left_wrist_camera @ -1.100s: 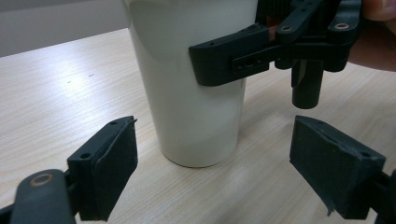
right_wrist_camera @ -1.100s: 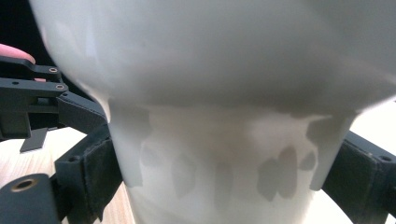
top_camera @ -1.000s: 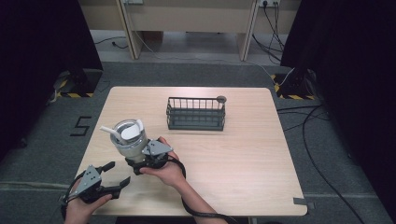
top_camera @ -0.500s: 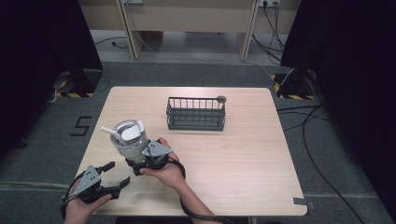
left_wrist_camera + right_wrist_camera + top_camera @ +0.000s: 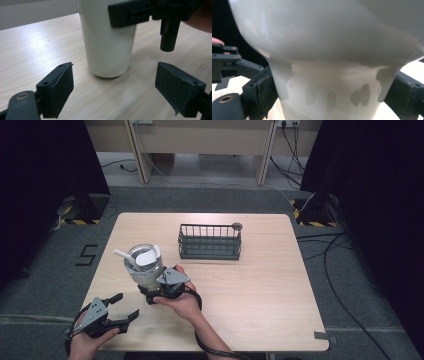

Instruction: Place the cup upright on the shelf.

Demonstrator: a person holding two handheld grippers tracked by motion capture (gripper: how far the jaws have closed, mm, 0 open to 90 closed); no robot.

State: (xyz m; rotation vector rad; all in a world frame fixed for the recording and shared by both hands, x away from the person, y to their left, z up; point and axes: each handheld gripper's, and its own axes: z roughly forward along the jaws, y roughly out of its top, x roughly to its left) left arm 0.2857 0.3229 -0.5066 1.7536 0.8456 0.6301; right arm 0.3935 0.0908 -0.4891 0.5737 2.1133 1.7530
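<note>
White ceramic cup (image 5: 145, 270), left of the wire basket (image 5: 210, 241), sits clamped in the right gripper (image 5: 159, 285) while the left gripper (image 5: 120, 307) waits agape nearby; next likely a steady lift towards that basket.

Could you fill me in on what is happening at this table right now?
A person works at a wooden table with a gripper in each hand. The right gripper is clamped around the lower part of a white cup that stands on the table and has a white spoon-like utensil in it. The left gripper, jaws open and empty, waits near the table's front edge, pointed at the cup. A dark wire basket sits farther back.
</note>
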